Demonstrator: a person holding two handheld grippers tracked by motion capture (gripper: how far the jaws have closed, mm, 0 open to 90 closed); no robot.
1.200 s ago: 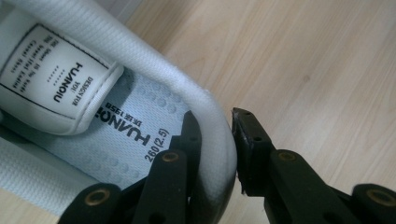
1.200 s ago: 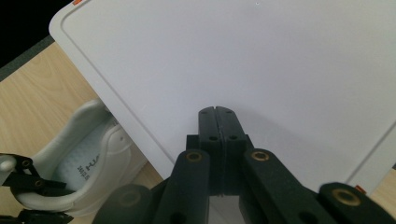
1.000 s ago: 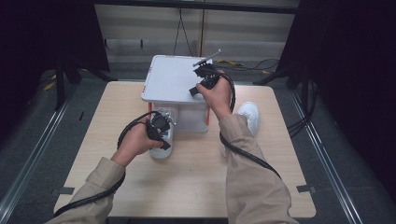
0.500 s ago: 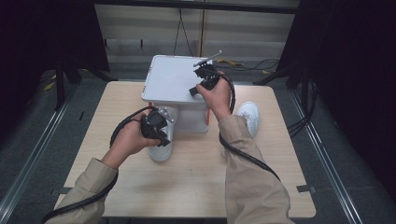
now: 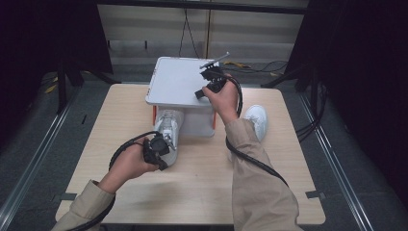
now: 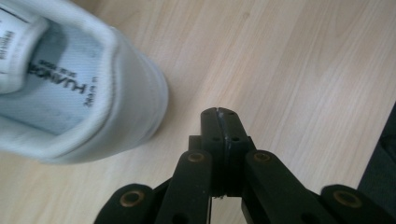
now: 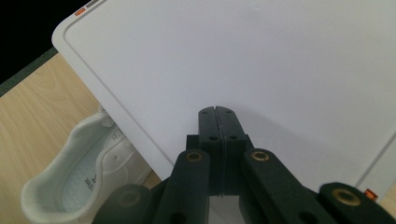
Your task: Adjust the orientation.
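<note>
Left hand-held gripper (image 6: 218,113): jaws just closed, pressed together on nothing, beside the heel of the white sneaker (image 6: 70,79) on the bench (image 6: 289,70), toe under the white box (image 5: 180,82). Likely light, soft; pinch heel collar

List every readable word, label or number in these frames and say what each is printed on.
"HUANQIU": printed in black on the insole of the white sneaker, read from the left gripper view; the last letters are uncertain.
Small print beside it on the insole: too small to read.
Tongue label of that sneaker: blurred.
White storage box lid: no text.
</note>
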